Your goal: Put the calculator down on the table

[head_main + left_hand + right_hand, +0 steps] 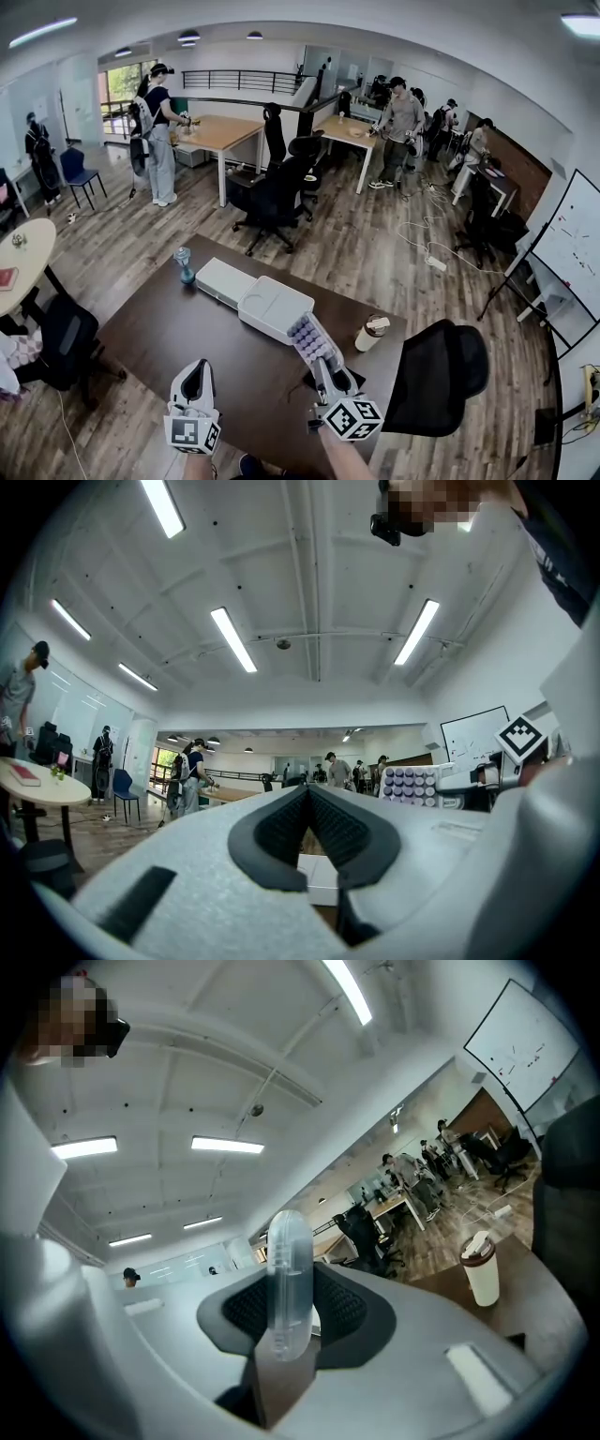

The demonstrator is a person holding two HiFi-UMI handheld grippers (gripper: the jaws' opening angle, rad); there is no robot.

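Far-left corner of the bench (159,328): I note a small blue bottle (184,265) standing upright. Just right of it along the far edge lie two white boxes, a flat one (223,280) and a thicker one (274,307), side by side and touching.

Near edge, left of centre: the left hand-held gripper (196,367) hovers over the bench. In the left gripper view its pads are pressed together at the tips with nothing between them (307,794).

Right of centre: the calculator (313,341), with rows of round purple keys, is off the bench, pinched at its near end by the right hand-held gripper (325,367). Its far end overlaps the near corner of the thicker box in the head view; I cannot tell whether they touch. In the right gripper view the calculator (289,1274) stands edge-on between the two black pads, which press on its lower part (291,1321).

Right edge: a white lidded cup (371,333) stands upright, apart from the calculator. A black office chair (441,375) sits beside the near-right corner.
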